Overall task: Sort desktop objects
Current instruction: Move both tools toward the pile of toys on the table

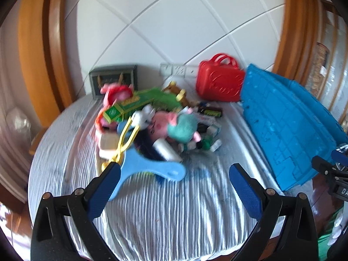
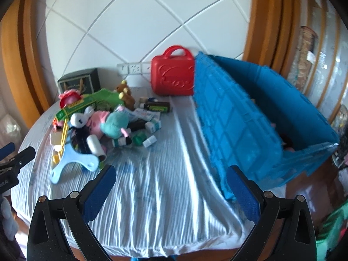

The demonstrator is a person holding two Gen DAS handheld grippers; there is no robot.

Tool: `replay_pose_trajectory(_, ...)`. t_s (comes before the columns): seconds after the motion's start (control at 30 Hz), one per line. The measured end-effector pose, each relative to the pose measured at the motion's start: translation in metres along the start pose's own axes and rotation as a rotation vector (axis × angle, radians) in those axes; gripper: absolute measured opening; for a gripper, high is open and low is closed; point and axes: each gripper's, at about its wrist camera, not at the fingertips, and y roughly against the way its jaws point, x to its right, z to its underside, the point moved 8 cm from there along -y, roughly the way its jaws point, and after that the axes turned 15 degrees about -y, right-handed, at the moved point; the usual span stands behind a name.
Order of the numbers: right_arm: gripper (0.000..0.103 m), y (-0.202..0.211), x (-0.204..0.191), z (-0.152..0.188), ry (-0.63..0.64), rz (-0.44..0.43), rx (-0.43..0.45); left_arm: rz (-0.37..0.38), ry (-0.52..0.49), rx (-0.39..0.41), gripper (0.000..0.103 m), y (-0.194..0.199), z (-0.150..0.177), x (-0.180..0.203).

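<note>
Toys [image 2: 97,121] and small boxes lie heaped at the worktop's [image 2: 156,184] far left; both tongs, left [image 1: 174,184] and right [image 2: 170,184], hover wide open, holding nothing, blue crate [image 2: 250,130] at right edge.

toy pile [image 2: 97,121] lies left of crate [image 2: 250,117]; case [image 2: 173,76] behind, between them.

Tabletop inventory, by kind: 1 blue crate [image 2: 250,117]; 1 red carry case [image 2: 173,76]; 1 dark box [image 2: 79,81] at the wall; 1 long green carton [image 2: 75,106]; 1 brown bear toy [image 2: 126,94]; 1 pink-and-teal plush [image 2: 108,122]; 1 light-blue handled piece [image 2: 72,163]; 1 yellow plastic frame [image 2: 63,134]. Small bottles and packets [image 2: 150,126] in the blurred heap cannot be counted.
</note>
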Motion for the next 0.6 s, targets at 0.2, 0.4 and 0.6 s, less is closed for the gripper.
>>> replay_pose_trajectory(0.2, 0.103, -0.06, -0.022, 0.014, 0.044, -0.071, -0.127, -0.021, 0.121, -0.178, 0.102, -0.051, 0.047, -0.029)
replay_pose_trajectory(0.4, 0.103, -0.136, -0.039, 0.03, 0.089, -0.142, -0.28, -0.063, 0.205, -0.331, 0.102, -0.102, 0.079, -0.046)
replay_pose_trajectory(0.6, 0.103, -0.212, -0.044, 0.04, 0.145, -0.165, -0.397, -0.1, 0.267, -0.431, 0.102, -0.148, 0.09, -0.059)
